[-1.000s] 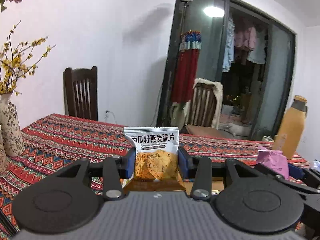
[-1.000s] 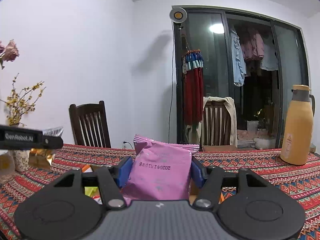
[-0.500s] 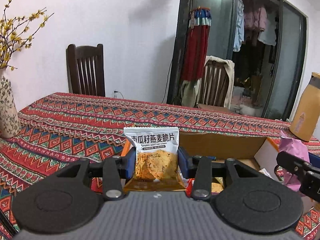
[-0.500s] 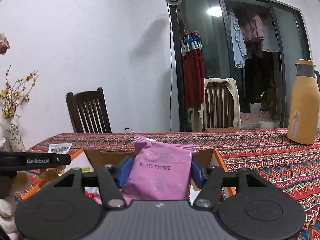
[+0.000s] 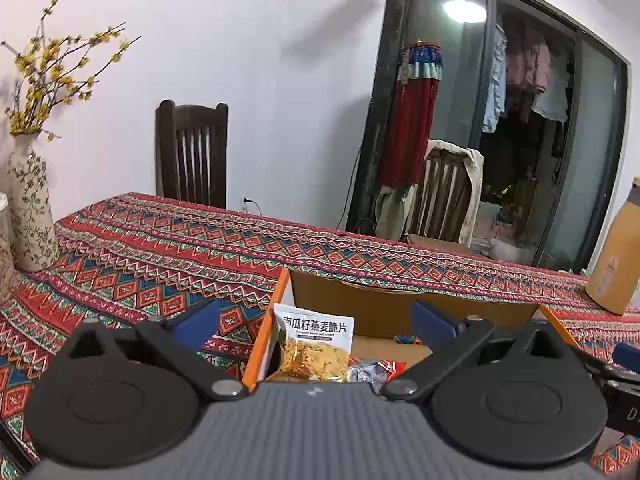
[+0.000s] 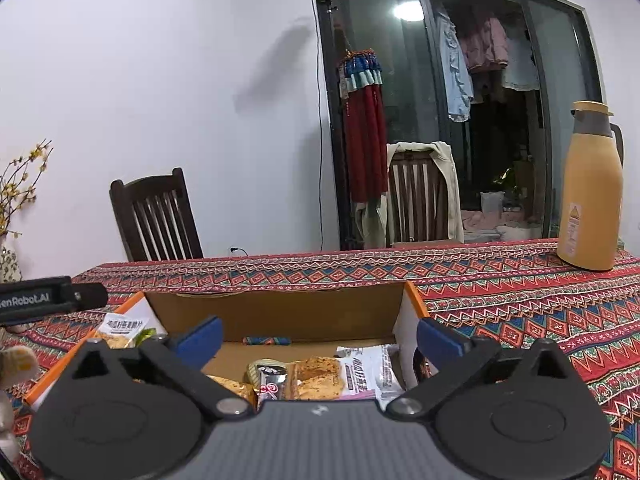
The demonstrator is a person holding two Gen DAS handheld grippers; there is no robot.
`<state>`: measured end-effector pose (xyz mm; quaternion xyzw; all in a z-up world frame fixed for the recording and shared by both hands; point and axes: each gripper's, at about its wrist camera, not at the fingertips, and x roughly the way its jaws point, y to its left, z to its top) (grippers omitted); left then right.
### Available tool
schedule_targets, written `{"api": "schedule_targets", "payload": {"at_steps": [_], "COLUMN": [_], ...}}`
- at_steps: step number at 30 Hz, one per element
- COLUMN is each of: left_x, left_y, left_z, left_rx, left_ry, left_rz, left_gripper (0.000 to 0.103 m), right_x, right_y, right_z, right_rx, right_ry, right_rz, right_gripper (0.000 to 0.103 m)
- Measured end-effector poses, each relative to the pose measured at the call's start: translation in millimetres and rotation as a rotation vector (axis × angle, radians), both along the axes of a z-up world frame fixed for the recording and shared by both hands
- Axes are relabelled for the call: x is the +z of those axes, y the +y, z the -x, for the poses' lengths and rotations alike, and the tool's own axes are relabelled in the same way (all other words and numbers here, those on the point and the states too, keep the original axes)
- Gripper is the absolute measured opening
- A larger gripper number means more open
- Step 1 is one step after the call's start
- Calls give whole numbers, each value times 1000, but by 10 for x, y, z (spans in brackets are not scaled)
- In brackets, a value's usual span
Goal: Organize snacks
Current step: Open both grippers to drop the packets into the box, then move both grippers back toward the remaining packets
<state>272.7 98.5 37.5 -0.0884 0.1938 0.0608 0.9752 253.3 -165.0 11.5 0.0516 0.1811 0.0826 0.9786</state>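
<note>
An open cardboard box (image 5: 400, 304) with orange edges sits on the patterned tablecloth. My left gripper (image 5: 316, 322) hangs over its left end, jaws opening wide and touching nothing. Below it the white oat-crisp packet (image 5: 316, 344) leans free inside the box against the left wall. My right gripper (image 6: 320, 336) hovers over the same box (image 6: 280, 308), jaws also opening, nothing between the pads. Under it a pink-and-white packet (image 6: 360, 372) lies among several other snacks. The oat-crisp packet (image 6: 120, 326) shows at the box's left end, below the left gripper's body (image 6: 36, 300).
An orange thermos (image 6: 592, 200) stands on the table to the right of the box. A patterned vase (image 5: 30, 216) with yellow twigs stands at the far left. Two wooden chairs (image 5: 192, 156) are behind the table, and a glass door beyond.
Both grippers sank toward the box and opened. The oat-crisp packet left the left jaws and the pink packet left the right jaws; both now rest in the box.
</note>
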Motion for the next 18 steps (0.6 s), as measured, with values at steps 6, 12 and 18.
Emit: {"api": "schedule_targets", "payload": {"at_steps": [6,12,18], "left_x": [3,52,226], "left_y": [17,-7,-46], "left_z": [13,80,223], "left_rx": [-1,-10,5], "left_ry": [4,-28,-84], "left_rz": [12,5,-2], "left_gripper": [103,103,103], "right_x": [-5,31,157], "right_y": [-29,3,-22], "right_z": [7,40,137], "right_rx": [-20,-18,-21], "right_ry": [8,-5,-44], "right_rz": [-4,-4,-12], "right_gripper": [103,103,103]}}
